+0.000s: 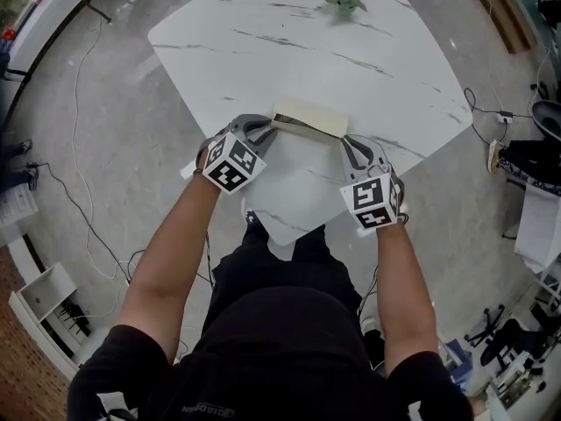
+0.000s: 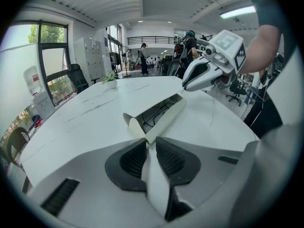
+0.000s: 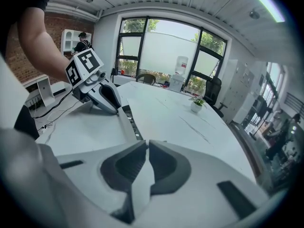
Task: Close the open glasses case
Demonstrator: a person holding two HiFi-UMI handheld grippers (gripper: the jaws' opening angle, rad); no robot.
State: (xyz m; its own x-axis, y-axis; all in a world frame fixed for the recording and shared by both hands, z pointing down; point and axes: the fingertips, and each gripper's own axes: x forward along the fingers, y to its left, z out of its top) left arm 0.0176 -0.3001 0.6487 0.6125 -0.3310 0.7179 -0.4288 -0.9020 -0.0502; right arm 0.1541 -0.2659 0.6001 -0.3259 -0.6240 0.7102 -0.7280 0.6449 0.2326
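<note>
1. The glasses case (image 1: 308,117) lies near the front edge of the tabletop (image 1: 263,42), between my two tools. Its lid stands ajar, with the dark glasses visible inside.
2. The left tongs (image 2: 149,142) are narrowed to a slit, pinching a thin pale flap at the near end of the case.
3. The right tongs (image 3: 146,144) are likewise nearly together on the other end's edge, as far as I can read it.
4. I judge the case light, with thin, flexible folding walls and a smooth skin, so it could slide or buckle.
5. I would keep a gentle hold on the end flaps, never squeeze over the glasses, and fold the lid down evenly from both ends.
</note>
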